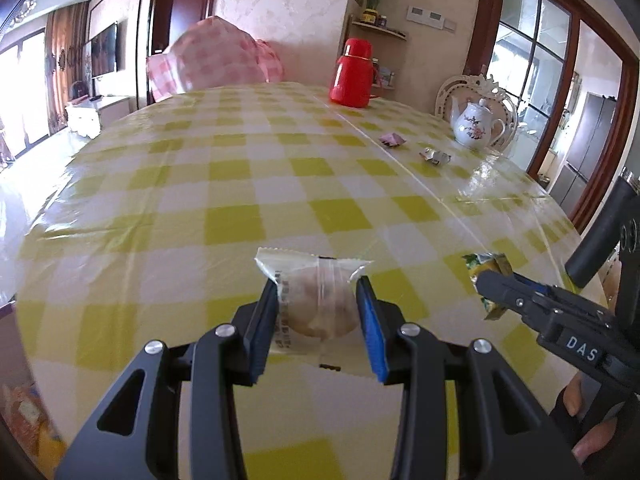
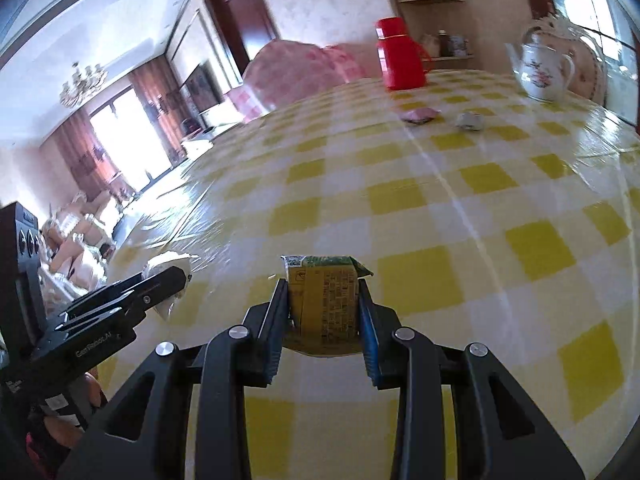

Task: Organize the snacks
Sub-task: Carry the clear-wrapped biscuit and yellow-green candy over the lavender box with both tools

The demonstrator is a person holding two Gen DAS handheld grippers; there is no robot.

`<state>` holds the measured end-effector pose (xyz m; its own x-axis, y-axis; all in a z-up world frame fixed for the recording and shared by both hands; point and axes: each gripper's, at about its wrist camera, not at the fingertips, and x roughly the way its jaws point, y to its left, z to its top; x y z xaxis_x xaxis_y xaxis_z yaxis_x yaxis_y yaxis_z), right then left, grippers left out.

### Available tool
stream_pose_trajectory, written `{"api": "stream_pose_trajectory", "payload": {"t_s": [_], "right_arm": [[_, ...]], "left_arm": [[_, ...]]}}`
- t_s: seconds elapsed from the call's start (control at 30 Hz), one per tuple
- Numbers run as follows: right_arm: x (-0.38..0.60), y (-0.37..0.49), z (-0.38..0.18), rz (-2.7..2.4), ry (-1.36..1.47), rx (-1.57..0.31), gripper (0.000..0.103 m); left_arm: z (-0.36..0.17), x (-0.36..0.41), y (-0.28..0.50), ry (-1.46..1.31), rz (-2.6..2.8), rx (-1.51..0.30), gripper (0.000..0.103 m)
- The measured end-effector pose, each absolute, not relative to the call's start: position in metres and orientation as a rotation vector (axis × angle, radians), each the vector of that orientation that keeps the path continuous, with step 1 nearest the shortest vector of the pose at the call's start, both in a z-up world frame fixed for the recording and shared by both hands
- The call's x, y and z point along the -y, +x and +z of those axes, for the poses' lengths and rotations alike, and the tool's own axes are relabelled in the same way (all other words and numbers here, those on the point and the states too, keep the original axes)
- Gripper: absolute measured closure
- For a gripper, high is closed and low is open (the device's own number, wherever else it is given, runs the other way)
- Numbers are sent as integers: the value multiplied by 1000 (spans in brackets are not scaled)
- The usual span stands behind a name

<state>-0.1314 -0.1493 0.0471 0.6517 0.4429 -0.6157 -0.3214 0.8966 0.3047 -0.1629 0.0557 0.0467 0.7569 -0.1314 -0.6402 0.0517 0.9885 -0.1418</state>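
a dining room is opening out behind a table [image 1: 200, 184] that is wearing a glossy yellow-and-white checked cloth, with a red flask [image 1: 352, 74] standing near its far edge and a flowered white teapot [image 1: 476, 124] sitting toward the far right corner.

the left gripper [image 1: 318, 312] is clamping a clear-wrapped round pastry [image 1: 316, 300] between its blue pads, the wrapper's crimped end sticking out past the fingertips, above the near part of the table. the right gripper [image 2: 324, 308] is squeezing a small green-and-yellow snack packet [image 2: 324, 300] just as firmly; its jaws are standing about as close together as they seem to go, stopped only by the packet. both snacks are looking lifted clear of the cloth, though the fisheye is making that hard to swear to.

two more wrapped sweets are lying loose on the cloth well beyond the grippers, toward the far right: a pinkish one [image 1: 392, 138] and a silvery one [image 1: 435, 156], near each other and not far from the teapot.

judging from this, the job is sitting somewhere in the middle: two snacks are in hand and being carried, two are waiting untouched. no box, bowl or tray for them is showing in either view, so where the held ones are heading cannot be told, nor how many snacks may already be sorted out of sight.
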Motion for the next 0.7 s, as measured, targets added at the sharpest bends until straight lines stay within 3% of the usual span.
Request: {"api": "stream_pose_trajectory", "payload": {"t_s": [0.7], "right_arm": [[18, -196, 57, 681, -51, -745, 70]], "left_arm": [[61, -148, -236, -125, 66, -713, 63]]}}
